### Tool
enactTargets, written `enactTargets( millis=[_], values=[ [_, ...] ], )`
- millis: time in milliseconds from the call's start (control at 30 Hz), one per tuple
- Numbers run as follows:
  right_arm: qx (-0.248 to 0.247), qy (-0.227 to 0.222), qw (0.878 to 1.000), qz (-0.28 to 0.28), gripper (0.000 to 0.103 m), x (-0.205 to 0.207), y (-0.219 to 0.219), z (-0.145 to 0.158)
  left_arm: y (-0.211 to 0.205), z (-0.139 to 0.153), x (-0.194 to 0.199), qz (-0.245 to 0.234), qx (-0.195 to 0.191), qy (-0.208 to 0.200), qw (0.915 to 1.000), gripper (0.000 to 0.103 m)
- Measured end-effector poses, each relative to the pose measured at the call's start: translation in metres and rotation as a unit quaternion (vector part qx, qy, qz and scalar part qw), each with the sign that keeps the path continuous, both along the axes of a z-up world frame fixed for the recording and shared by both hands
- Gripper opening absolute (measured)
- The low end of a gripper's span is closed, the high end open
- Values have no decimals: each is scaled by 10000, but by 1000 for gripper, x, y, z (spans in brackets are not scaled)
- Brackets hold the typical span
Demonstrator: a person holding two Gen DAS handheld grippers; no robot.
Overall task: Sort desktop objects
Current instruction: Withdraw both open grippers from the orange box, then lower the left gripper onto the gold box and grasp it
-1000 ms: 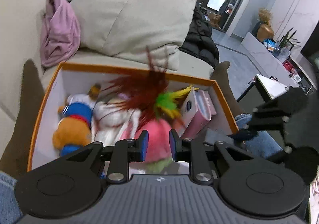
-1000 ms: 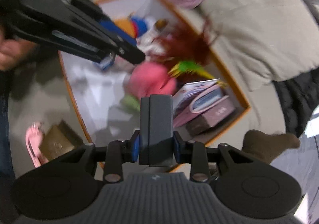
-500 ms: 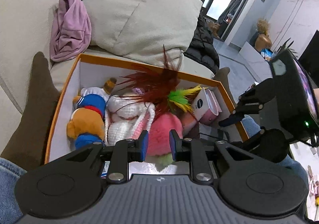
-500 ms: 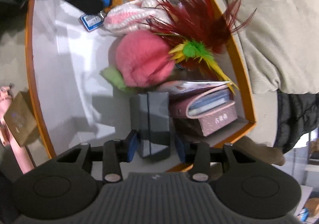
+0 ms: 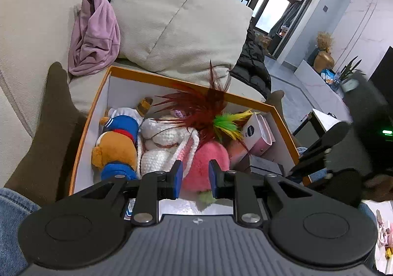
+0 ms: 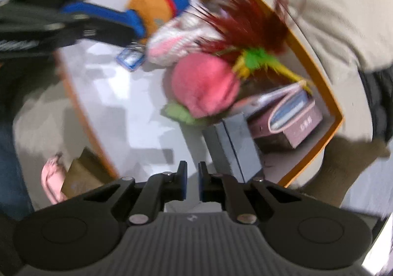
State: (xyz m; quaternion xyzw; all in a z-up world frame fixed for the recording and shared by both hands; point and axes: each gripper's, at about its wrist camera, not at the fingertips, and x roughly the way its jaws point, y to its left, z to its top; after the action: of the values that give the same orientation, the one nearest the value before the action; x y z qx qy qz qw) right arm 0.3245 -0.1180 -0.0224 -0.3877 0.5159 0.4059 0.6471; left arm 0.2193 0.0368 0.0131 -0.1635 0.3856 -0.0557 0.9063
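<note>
A: Two hand-held grippers are seen over one orange-rimmed box. How are they set?

B: The left hand-held gripper is held part open with nothing between its blue pads, above the pink plush. The right hand-held gripper is closed on nothing; the grey box is left lying in the orange-rimmed box just beyond its fingers, beside the pink case.

A: Can any writing be read?

B: A round dark logo is seen on a white carton, but its lettering is too small to be read. Characters are printed on the side of the pink case, blurred in the right wrist view.

A: What else is stored there?

B: A bear toy in blue and orange, a white knitted toy and red, green and yellow feathers are packed together.

A: And the room?

B: The orange-rimmed box is set on a beige sofa, in front of a cushion. A lilac garment is draped to the left. Tall windows and a grey floor are seen behind.
</note>
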Motion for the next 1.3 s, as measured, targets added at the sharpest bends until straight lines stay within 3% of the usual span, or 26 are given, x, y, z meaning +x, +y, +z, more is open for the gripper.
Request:
enactTargets(
  millis=[133, 233, 500, 667, 900, 1033, 1100, 1133, 1167, 1300],
  values=[
    [-26, 40, 9982, -598, 9, 14, 4, -21, 3, 0, 0, 39, 6, -7, 10000, 25],
    [48, -112, 9967, -804, 2, 22, 4, -30, 4, -1, -1, 41, 6, -19, 10000, 25],
    [104, -174, 9975, -670, 3, 17, 2, -33, 1, 0, -2, -38, 54, -3, 10000, 25],
    [430, -150, 9970, -630, 6, 0, -5, -12, -9, 14, -6, -130, 180, -76, 9997, 25],
    [1664, -576, 9833, -450, 7, -51, -41, 47, -37, 44, -37, -667, 384, -135, 9969, 25],
    [2368, -725, 9678, -452, 27, -87, -70, 65, -50, 46, -65, -768, 532, -6, 9956, 33],
    [2619, -719, 9615, -408, 30, -104, -84, 63, -56, 43, -79, -820, 604, 87, 9948, 41],
    [2684, -736, 9596, -410, 32, -110, -89, 60, -59, 40, -85, -838, 623, 146, 9944, 53],
    [2721, -756, 9582, -453, 33, -116, -95, 56, -61, 36, -91, -839, 625, 201, 9943, 56],
    [2719, -623, 9548, -1024, 33, -130, -108, 21, -70, 10, -105, -720, 521, 574, 9944, 58]
  ],
)
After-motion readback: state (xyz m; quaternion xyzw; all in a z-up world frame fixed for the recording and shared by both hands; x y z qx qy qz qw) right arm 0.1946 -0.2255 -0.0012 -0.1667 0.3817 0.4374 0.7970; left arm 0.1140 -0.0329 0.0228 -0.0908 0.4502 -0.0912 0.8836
